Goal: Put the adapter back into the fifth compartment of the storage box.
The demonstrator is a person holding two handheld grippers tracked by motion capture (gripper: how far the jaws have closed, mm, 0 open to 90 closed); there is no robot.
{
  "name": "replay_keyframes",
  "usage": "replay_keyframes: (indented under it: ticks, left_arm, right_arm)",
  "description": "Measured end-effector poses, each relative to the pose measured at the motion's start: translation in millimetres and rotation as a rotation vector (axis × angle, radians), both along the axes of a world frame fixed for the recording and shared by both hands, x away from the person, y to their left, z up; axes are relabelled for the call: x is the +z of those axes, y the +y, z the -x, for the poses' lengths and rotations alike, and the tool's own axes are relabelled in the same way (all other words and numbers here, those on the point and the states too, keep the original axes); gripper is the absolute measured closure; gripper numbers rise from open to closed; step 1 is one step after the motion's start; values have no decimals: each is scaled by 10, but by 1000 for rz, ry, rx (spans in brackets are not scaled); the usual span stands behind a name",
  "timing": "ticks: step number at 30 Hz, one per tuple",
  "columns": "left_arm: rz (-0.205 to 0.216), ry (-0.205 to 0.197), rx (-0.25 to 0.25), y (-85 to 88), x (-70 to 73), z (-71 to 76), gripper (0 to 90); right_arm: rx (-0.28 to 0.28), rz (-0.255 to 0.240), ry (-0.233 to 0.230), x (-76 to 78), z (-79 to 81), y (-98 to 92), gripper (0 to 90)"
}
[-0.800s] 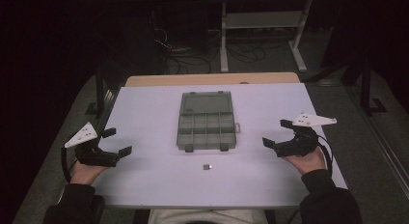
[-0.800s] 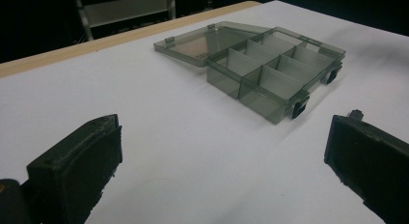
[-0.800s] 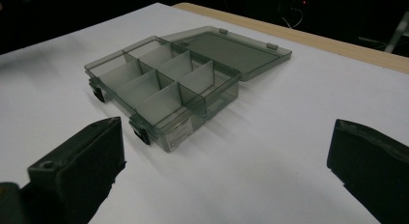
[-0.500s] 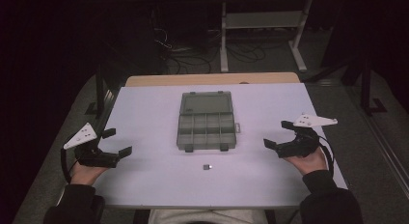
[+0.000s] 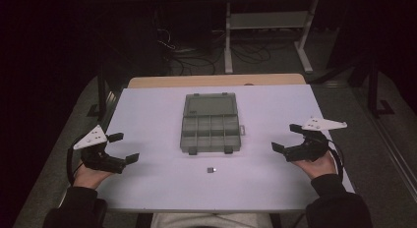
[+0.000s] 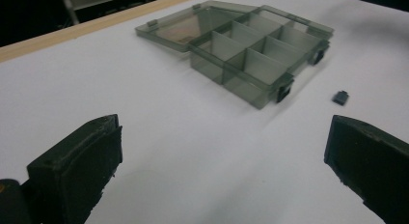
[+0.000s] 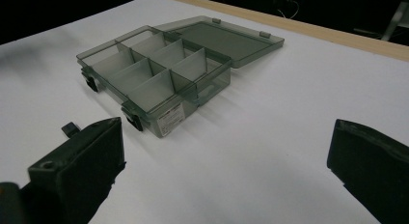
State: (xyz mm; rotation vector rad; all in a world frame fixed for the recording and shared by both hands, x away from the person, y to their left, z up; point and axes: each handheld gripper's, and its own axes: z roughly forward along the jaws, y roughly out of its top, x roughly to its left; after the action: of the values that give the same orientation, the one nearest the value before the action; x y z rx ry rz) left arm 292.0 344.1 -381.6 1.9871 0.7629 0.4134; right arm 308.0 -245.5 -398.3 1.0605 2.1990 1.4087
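Not much differs from the earlier frames: both hands sit in about the same spots at the table's side edges, the box and the little piece lie where they did, and both sets of jaws are spread the same as before.

The left gripper (image 5: 122, 148) hangs over the left edge of the table (image 5: 147, 110), jaws wide apart with nothing between them. The right gripper (image 5: 289, 137) mirrors it at the right edge, also spread wide and empty. Both point inward toward the middle.

The box (image 5: 210, 124) is a smoky see-through organizer in the middle of the table, lid flipped open and lying flat on the far side, the divided tray with its two latches on the near side. The compartments look empty from the gripper views. A tiny dark piece (image 5: 212, 170) lies on the bare table just in front of the box, a little off its near edge and not touching it. In the left gripper view the piece (image 6: 341, 97) sits near the right jaw's side, past the box's corner latch.

Room-wise there's plenty: wide open white surface on both sides of the box between it and each gripper, and a clear strip along the near edge. The far edge shows a wooden strip behind the white top, and the box's lid stops well short of it.
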Motion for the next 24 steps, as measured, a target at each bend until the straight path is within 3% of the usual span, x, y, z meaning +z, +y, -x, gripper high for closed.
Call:
replay_keyframes:
  ticks: [3,7,12,21,24]
  left_arm:
    - [-30,-11,-18,-54,48,6,0]
    - [-36,-19,-38,-104,118,6,0]
    - [-84,-18,-65,-204,194,-21,0]
    - [-119,0,-103,-329,211,-70,0]
    - [-132,-5,-138,-452,249,-85,1]
  right_arm:
    - [7,7,2,-3,1,16,0]
    - [6,6,0,0,4,16,0]
    - [9,9,1,-2,5,23,0]
    - [13,12,-3,2,10,25,0]
    - [13,12,3,-2,4,24,0]
